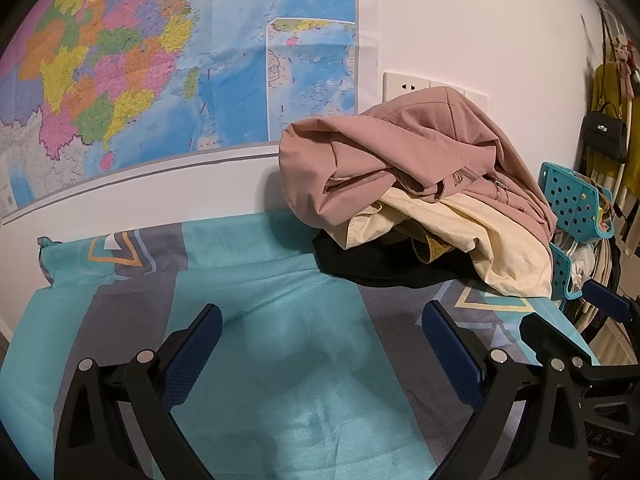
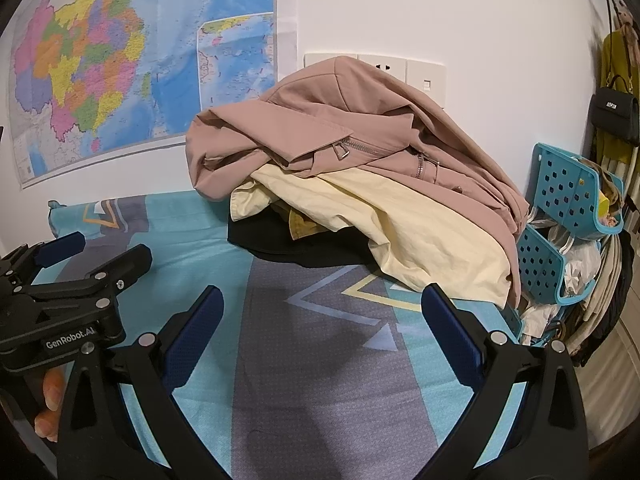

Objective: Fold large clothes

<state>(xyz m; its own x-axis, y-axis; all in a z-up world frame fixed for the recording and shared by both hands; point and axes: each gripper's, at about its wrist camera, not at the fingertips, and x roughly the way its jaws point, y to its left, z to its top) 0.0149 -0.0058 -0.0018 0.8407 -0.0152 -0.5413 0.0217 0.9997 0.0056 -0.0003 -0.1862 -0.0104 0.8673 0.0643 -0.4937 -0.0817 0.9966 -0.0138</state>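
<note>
A heap of clothes lies at the far side of the bed against the wall. A dusty-pink zip jacket [image 1: 416, 148] [image 2: 360, 128] is on top, over a cream garment [image 1: 472, 232] [image 2: 420, 232], with a black garment [image 1: 384, 268] [image 2: 288, 248] at the bottom. My left gripper [image 1: 322, 316] is open and empty above the bed sheet, short of the heap; it also shows in the right wrist view [image 2: 100, 248]. My right gripper [image 2: 322, 300] is open and empty, just before the heap; it shows at the right edge of the left wrist view [image 1: 572, 304].
The bed has a teal and grey patterned sheet [image 1: 248, 288] [image 2: 320, 380]. A large map [image 1: 160, 60] hangs on the white wall. Blue perforated baskets [image 2: 560, 216] stand at the bed's right edge, with a black handbag [image 2: 614, 114] and hanging clothes beyond.
</note>
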